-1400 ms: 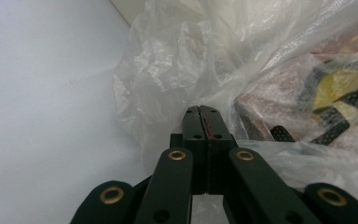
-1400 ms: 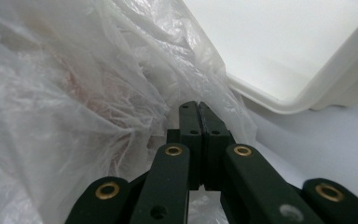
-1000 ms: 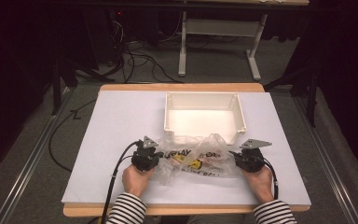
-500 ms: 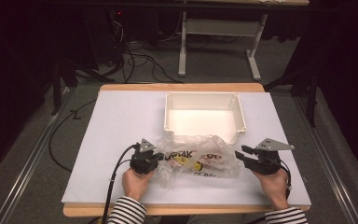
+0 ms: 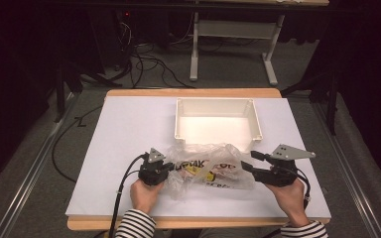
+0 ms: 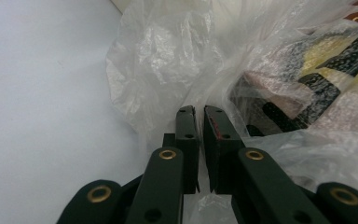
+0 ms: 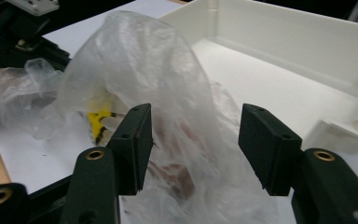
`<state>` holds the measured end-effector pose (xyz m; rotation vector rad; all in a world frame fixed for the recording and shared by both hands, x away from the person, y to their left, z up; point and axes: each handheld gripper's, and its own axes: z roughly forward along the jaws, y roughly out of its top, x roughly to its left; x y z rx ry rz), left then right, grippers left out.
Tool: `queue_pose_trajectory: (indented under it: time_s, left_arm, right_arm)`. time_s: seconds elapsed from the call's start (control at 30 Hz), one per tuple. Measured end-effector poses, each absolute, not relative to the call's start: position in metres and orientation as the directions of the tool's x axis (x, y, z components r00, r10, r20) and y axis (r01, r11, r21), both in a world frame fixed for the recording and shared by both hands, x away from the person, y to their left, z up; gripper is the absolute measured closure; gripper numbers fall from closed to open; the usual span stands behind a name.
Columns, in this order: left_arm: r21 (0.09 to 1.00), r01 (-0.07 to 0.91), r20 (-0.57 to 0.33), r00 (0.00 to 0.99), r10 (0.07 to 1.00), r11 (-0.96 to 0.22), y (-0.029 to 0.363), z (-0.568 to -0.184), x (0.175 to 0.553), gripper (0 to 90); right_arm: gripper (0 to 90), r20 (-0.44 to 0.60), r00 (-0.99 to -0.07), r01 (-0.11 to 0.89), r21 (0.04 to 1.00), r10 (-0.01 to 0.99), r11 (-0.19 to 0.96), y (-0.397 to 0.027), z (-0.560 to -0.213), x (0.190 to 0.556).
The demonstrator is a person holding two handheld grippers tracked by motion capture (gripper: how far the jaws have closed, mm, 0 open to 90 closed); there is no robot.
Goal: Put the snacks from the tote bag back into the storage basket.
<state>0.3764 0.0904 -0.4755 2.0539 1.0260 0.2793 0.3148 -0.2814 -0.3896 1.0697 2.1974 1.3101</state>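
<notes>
High view: bag (image 5: 209,168) lengthwise left-right

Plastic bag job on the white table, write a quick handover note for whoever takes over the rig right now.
Left tongs: shut on the left edge of the plastic bag, pinning it near the table.
Right tongs: jaws have just been opening; they stand apart with the bag's film between them, not pressed.
Bag: crumpled, printed packet inside, lying just in front of the white bin, which looks empty.
Done: the left edge is gripped.
Left: probably a fresh right-side grip, then whatever handling of the bag follows.
</notes>
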Motion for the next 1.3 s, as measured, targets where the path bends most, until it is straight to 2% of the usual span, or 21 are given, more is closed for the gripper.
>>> queue_pose_trajectory:
  time_s: [0.17,0.2,0.23,0.27,0.3,0.37,0.47,0.87,1.2,1.3]
  left_arm:
    - [0.745,0.572,-0.148,0.644,0.750,-0.343,0.090,-0.476,0.376,84.5]
    - [0.746,0.570,-0.146,0.645,0.750,-0.345,0.090,-0.476,0.376,84.5]
    - [0.746,0.570,-0.146,0.645,0.750,-0.345,0.090,-0.476,0.376,84.5]
    - [0.746,0.569,-0.145,0.646,0.750,-0.346,0.090,-0.475,0.376,84.5]
    - [0.746,0.569,-0.146,0.645,0.750,-0.345,0.090,-0.476,0.376,84.5]
    - [0.746,0.569,-0.145,0.645,0.750,-0.345,0.091,-0.476,0.376,84.5]
    - [0.749,0.565,-0.138,0.645,0.752,-0.347,0.090,-0.477,0.376,84.8]
    - [0.741,0.579,-0.146,0.634,0.760,-0.341,0.094,-0.476,0.378,90.0]
    - [0.735,0.590,-0.149,0.622,0.769,-0.334,0.095,-0.479,0.382,90.0]
    - [0.743,0.583,-0.152,0.625,0.766,-0.329,0.093,-0.482,0.381,89.1]
  right_arm:
    - [45.0,0.047,-0.684,0.408,0.852,0.728,0.329,-0.264,-0.393,0.320]
    - [63.6,0.035,-0.695,0.406,0.843,0.718,0.353,-0.260,-0.397,0.323]
    - [63.6,0.035,-0.695,0.406,0.843,0.718,0.353,-0.260,-0.397,0.323]
    - [76.6,0.018,-0.696,0.405,0.835,0.718,0.372,-0.259,-0.401,0.323]
    - [76.6,0.018,-0.696,0.405,0.835,0.718,0.372,-0.259,-0.401,0.323]
    - [84.6,0.021,-0.698,0.412,0.830,0.715,0.377,-0.263,-0.406,0.321]
    - [89.8,0.034,-0.690,0.433,0.820,0.723,0.374,-0.278,-0.420,0.311]
    - [90.0,0.096,-0.664,0.534,0.756,0.742,0.380,-0.298,-0.467,0.289]
    - [89.8,0.089,-0.638,0.556,0.741,0.765,0.377,-0.303,-0.481,0.292]
    - [76.9,0.108,-0.636,0.564,0.741,0.764,0.364,-0.304,-0.478,0.290]
